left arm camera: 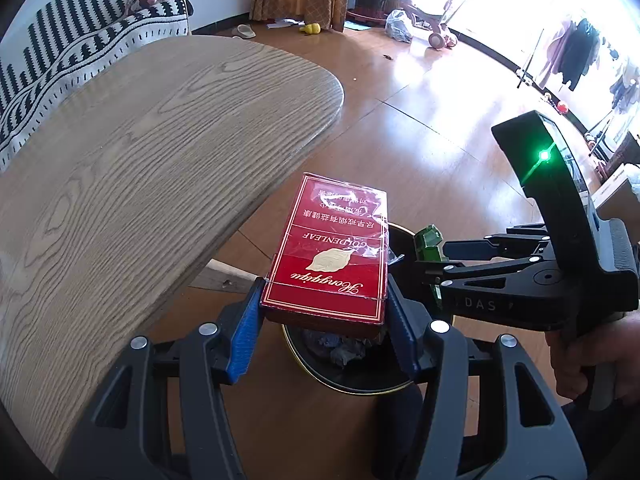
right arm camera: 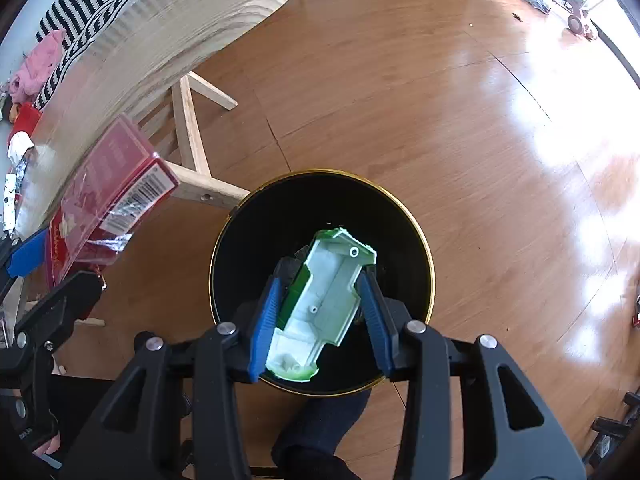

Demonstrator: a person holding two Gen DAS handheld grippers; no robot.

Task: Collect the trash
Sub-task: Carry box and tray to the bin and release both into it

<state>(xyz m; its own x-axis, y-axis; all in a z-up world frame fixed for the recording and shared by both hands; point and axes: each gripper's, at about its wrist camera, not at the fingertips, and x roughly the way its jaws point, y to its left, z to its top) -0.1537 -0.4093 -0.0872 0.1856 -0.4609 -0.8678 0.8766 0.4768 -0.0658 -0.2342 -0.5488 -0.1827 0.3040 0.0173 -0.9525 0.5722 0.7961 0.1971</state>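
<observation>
While both hover over the black bin (right arm camera: 416, 216), the left gripper (left arm camera: 324, 320) clamps a light, stiff, film-slick red cigarette pack (left arm camera: 328, 256) by its sides; the right gripper (right arm camera: 320, 312) clamps a seemingly brittle green plastic toy shell (right arm camera: 324, 300).

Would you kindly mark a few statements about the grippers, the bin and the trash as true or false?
1. The left gripper holds a red cigarette pack. True.
2. The right gripper is empty. False: it is shut on a green toy car shell.
3. The shell hangs above the black bin. True.
4. The bin stands on the table. False: it stands on the wooden floor beside the table.
5. The pack is bare cardboard. False: torn clear wrap clings to it.
</observation>
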